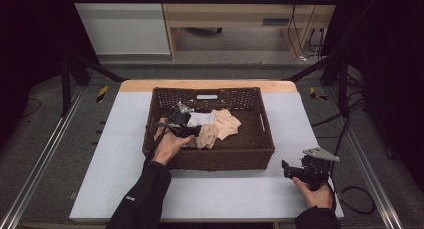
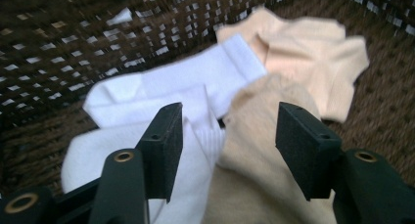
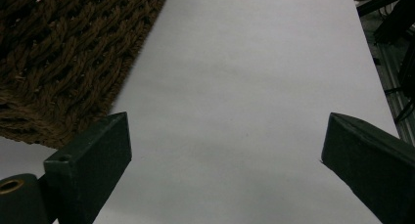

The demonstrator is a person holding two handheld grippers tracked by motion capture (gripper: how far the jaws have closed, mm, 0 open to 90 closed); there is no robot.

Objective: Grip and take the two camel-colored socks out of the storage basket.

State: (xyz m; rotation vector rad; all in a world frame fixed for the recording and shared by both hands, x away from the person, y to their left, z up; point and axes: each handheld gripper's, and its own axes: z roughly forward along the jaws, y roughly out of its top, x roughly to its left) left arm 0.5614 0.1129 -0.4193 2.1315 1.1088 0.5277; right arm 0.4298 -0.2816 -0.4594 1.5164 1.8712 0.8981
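Note:
A dark brown woven basket stands on the table and holds several socks. My left gripper reaches down inside it from the left. In the left gripper view its jaws stand apart, open, over the line where a white sock meets a beige sock. Another beige sock lies farther off on the basket floor. From above, the white sock and beige socks lie bunched in the basket's middle. My right gripper rests open and empty on the table at the basket's front right corner.
The pale grey table top has bare room left, right and in front of the basket. The right gripper looks along the bare table with the basket's corner at upper left. Metal frame rails and cables run past the table's edges.

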